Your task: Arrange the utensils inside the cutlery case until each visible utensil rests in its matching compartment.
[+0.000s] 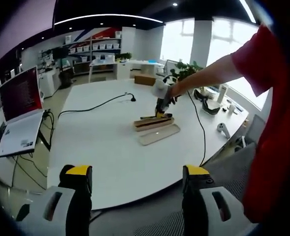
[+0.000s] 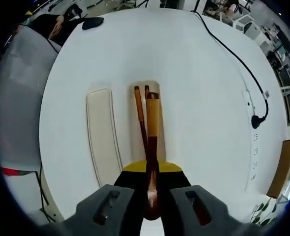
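Right tool: the right tool (image 2: 152,169) is pinching a brown-handled utensil (image 2: 152,142) between its yellow-tipped jaws, which are pressed onto the handle. From across the room it shows as a small shape (image 1: 160,109) at the end of the person's outstretched arm, right over the case.

Left tool: the left tool (image 1: 137,179) hangs well back from the work, near the close edge of the counter (image 1: 105,142), jaws spread wide with nothing between them.

Cutlery case: the cutlery case (image 2: 145,105) lies straight ahead of the right tool's jaws. The held utensil points into it, and a pair of chopsticks (image 2: 141,115) lies just beside the utensil, on its left. Whether the utensil's far end already touches the case floor I cannot tell.

Lid: a pale lid (image 2: 103,135) lies flat on the counter just left of the case, apart from it.

Stage: my guess is the utensil is being lowered into its slot, not yet let go.

Risks: the utensil could come down on the chopsticks or ride over a divider if it is released while tilted. A push along its length could slide the light case across the smooth counter, since the left tool is too far away to steady it.
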### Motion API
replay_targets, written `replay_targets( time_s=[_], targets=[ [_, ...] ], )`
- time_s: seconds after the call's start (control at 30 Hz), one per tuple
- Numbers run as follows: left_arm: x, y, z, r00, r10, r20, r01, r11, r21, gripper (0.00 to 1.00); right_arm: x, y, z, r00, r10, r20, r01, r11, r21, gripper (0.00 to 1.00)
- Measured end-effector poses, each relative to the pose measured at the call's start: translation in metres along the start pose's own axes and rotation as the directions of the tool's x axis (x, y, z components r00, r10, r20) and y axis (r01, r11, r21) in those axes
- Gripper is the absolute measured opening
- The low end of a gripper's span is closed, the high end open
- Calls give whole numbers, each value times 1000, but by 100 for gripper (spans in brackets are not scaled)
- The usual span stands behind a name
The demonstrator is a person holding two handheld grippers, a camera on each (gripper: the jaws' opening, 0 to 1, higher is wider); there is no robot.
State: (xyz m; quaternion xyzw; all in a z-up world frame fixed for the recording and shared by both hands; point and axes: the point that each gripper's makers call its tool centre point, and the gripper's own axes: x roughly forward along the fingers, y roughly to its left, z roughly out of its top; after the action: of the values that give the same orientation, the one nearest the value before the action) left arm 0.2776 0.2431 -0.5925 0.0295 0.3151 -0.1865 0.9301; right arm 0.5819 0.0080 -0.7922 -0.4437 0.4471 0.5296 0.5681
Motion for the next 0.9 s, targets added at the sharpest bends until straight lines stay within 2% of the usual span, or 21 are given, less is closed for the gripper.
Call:
replay_targets(
  time_s=[0.37, 0.9],
  targets=[
    [-7, 1, -8, 1000, 18, -16, -18, 1000, -8, 77, 6, 0, 3, 1000, -11, 9, 11, 1000, -8, 1],
    [-8, 5, -16, 999, 35, -24, -36, 999, -24, 76, 21, 3, -6, 1000, -4, -19, 4, 1000, 10, 1]
  ],
)
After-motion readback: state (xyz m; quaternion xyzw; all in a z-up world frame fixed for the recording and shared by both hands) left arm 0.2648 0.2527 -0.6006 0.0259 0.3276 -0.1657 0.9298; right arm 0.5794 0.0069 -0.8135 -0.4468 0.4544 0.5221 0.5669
